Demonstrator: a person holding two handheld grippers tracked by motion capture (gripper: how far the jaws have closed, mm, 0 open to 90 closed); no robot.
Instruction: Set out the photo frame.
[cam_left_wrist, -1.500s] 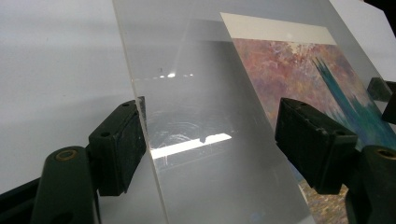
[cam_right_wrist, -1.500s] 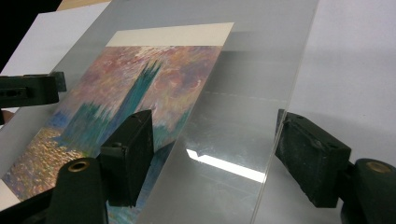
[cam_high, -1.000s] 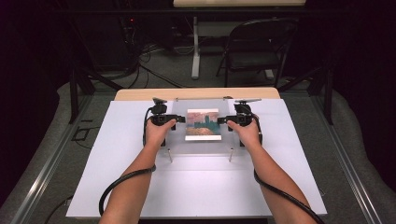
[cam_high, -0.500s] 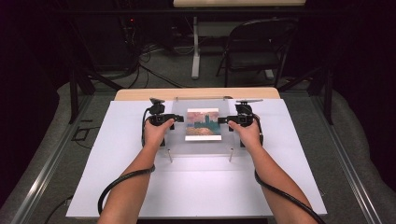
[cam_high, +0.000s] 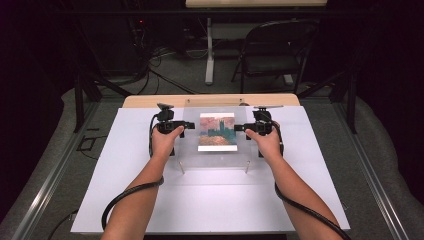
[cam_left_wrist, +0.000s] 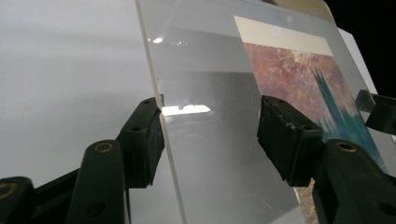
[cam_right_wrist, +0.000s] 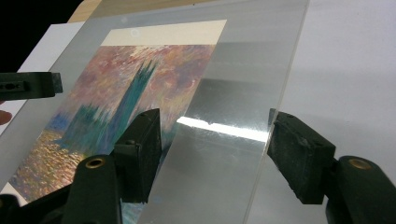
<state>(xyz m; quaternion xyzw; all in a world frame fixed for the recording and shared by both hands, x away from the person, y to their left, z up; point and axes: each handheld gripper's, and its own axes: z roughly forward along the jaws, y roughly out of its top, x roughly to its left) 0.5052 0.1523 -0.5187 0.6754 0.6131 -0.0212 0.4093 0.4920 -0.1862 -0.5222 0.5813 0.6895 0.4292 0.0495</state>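
Jaws of the left gripper (cam_left_wrist: 210, 135) stand wide apart, one on each side of the left edge of a clear acrylic sheet (cam_left_wrist: 210, 93). In the left gripper view the near jaw's tip lies right at the sheet's edge, while the far jaw sits behind the clear panel with a gap between; the sheet is not clamped. The right gripper (cam_right_wrist: 215, 149) is likewise spread, straddling the sheet's right edge (cam_right_wrist: 243, 116): one jaw lies over the sheet side, the other out past the edge above the white board (cam_right_wrist: 345, 60), with a gap to the edge.

From the high view, the acrylic sheet (cam_high: 190, 150) lies at the far middle of the white board (cam_high: 125, 200), which rests on a wooden table (cam_high: 150, 101). A printed painting (cam_high: 217, 131) of a teal tower against a pink and orange sky sits in the sheet's centre. The left gripper (cam_high: 181, 125) and right gripper (cam_high: 240, 128) face each other across it, each held in a hand. Black cables (cam_high: 125, 197) trail back along the forearms.
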